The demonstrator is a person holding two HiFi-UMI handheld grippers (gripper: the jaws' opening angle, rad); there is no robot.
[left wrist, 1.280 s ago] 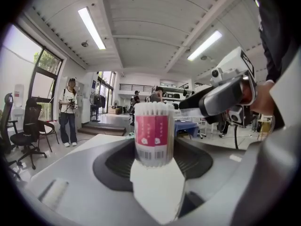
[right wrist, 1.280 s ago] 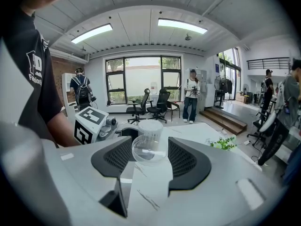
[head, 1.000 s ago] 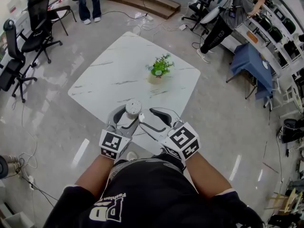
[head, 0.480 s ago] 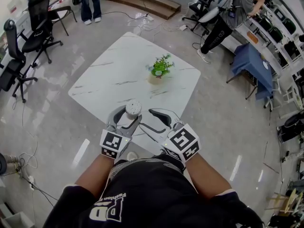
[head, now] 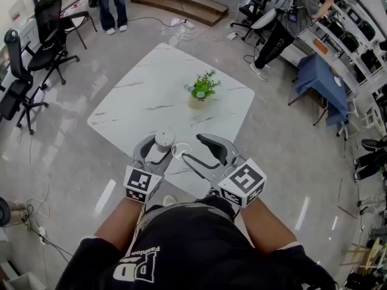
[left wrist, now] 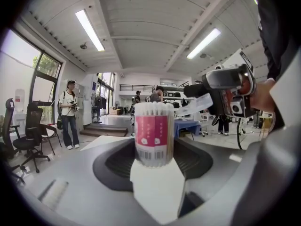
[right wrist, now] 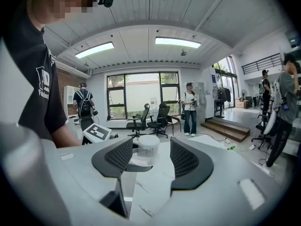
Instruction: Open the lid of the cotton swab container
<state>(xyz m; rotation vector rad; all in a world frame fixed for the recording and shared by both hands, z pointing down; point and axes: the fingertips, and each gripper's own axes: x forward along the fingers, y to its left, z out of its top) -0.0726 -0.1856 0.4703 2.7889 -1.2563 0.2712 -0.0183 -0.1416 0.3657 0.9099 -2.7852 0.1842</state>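
Gripping the cotton swab container (left wrist: 154,135) upright with the left gripper (head: 162,142), pads pressing both sides, over the near corner of the table (head: 151,95). Spreading the right gripper (head: 192,148) wide, just opening slightly more, with the clear lid (right wrist: 140,158) loose between the jaws (seemingly touching one only). Apparently finishing the lid-opening step, swab tips already showing. Next, probably needing to take the lid clear without tilting the container.

Bright, even daylight from windows (right wrist: 141,93) and ceiling strip lights (left wrist: 91,29); fisheye edges bend and darken
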